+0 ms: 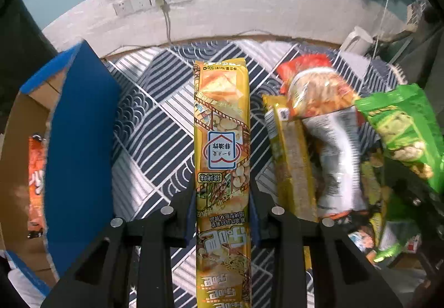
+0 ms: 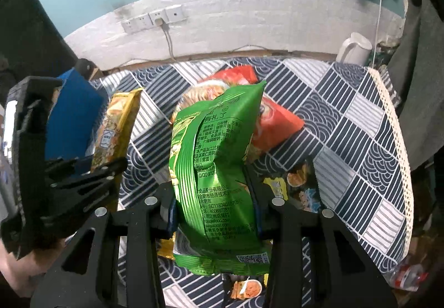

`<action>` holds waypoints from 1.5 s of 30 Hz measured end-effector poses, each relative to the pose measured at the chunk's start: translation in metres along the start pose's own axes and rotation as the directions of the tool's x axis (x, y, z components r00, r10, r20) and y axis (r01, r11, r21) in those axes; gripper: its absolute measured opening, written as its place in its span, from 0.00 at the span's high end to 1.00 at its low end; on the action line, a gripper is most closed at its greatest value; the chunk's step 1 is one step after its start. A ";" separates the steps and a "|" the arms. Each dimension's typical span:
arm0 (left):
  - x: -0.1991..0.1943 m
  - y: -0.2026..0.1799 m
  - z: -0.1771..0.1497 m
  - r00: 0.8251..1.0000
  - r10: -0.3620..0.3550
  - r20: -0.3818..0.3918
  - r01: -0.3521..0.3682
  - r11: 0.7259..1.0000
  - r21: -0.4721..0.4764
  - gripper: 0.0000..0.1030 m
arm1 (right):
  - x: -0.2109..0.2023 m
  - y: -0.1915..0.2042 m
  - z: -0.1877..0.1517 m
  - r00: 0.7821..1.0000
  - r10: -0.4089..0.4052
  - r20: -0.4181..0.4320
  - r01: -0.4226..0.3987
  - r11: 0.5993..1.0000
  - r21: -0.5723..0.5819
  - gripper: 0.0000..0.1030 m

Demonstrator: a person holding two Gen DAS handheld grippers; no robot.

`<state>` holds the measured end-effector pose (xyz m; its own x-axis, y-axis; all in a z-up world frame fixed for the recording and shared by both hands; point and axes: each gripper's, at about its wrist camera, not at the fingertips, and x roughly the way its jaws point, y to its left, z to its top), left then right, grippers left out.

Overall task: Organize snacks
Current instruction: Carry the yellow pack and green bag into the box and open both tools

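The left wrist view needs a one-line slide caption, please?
Left gripper clamps a long yellow snack pack beside the blue-flapped cardboard box.

A cloth (image 2: 347,124) w/ navy-and-white squares of stripes and wave patterns covers the surface, its lace edge at approx. 3 o'clock in the right wrist view. Behind it, at 12 o'clock, a white wall band (image 1: 249,2) carries a row of sockets (image 1: 152,1), one w/ a plug and a cable (image 1: 167,27) hanging down, and above it the wall is teal. A white kettle (image 2: 353,52) stands at approx. 2 o'clock near the cloth's far corner.
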<state>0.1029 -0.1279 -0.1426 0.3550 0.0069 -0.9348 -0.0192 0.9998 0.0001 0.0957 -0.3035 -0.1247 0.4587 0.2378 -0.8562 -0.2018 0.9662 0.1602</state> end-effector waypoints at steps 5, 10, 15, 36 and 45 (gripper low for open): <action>-0.030 0.008 -0.003 0.999 -0.012 0.041 0.011 1.000 0.017 0.70 | -0.020 0.011 0.005 1.000 0.002 0.029 -0.002 1.000 -0.006 0.63; -0.056 0.019 -0.007 0.996 -0.012 0.090 0.009 0.999 0.032 0.70 | -0.037 0.021 0.006 0.999 -0.006 0.053 0.007 1.000 -0.016 0.63; -0.084 0.037 -0.007 0.990 -0.025 0.138 0.022 1.000 0.020 0.70 | -0.057 0.039 0.011 0.996 0.011 0.084 -0.008 0.999 -0.033 0.63; -0.142 0.159 -0.020 0.974 0.000 0.226 0.029 0.992 -0.125 0.70 | -0.080 0.161 0.038 0.984 0.129 0.120 -0.106 0.978 -0.178 0.63; -0.130 0.211 -0.028 0.977 0.038 0.210 0.006 0.978 -0.208 0.70 | -0.055 0.217 0.047 0.982 0.177 0.062 -0.159 0.962 -0.220 0.63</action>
<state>0.0264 0.0818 -0.0307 0.5425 0.0489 -0.8386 -0.2113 0.9741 -0.0799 0.0677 -0.1018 -0.0197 0.4686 0.4106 -0.7822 -0.4577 0.8702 0.1825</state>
